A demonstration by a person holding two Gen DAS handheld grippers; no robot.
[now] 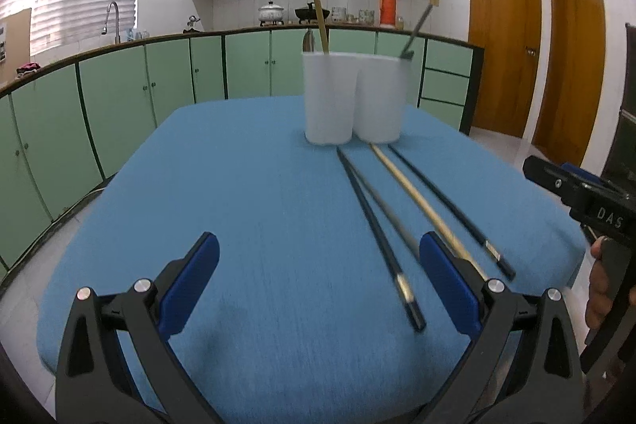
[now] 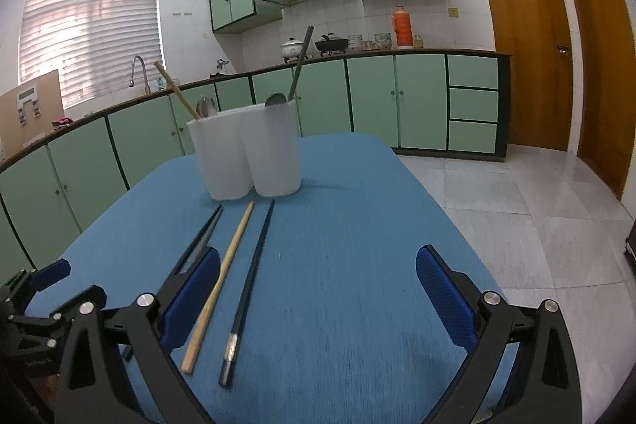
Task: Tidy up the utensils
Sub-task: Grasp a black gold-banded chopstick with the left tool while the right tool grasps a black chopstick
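both jaws spread wide and empty, left gripper (image 1: pixel 318 289) and right gripper (image 2: pixel 318 299) low over the blue tabletop (image 1: pixel 238 209), with dark chopsticks (image 2: pixel 248 289) and a bamboo chopstick (image 2: pixel 220 285) flat before two touching white holders (image 2: pixel 244 157) already stocked with utensils.

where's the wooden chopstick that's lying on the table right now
The wooden chopstick lies flat on the blue table between dark chopsticks, pointing at the two white cups. In the right wrist view its near end sits by the right gripper's left finger.
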